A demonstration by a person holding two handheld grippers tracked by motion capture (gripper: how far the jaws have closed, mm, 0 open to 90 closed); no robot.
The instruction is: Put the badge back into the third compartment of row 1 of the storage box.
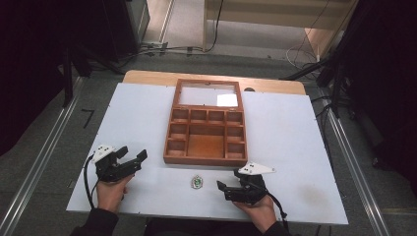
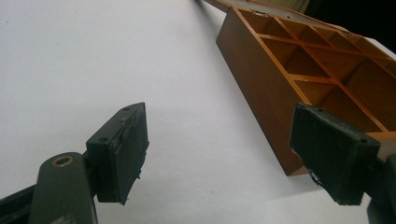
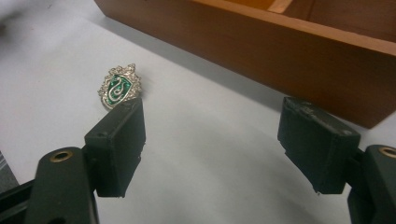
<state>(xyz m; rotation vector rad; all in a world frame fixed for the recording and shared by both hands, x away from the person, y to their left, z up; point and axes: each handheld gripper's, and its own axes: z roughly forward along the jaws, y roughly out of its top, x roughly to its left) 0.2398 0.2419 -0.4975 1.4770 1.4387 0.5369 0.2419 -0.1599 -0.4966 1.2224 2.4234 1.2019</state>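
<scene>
With the green crest badge [image 3: 119,87] lying flat on the tabletop [image 1: 295,147] just in front of the wooden box [image 1: 205,123], the right tool [image 1: 229,188], jaws spread and empty, should swing left to centre it, while the left tool [image 1: 133,157] waits spread.

Open room: bare white table [image 1: 137,123] left and right of the wooden box [image 1: 205,123].
In the way: the box's front wall.
Near the right gripper [image 1: 231,187]: a small green badge [image 1: 197,181].
</scene>
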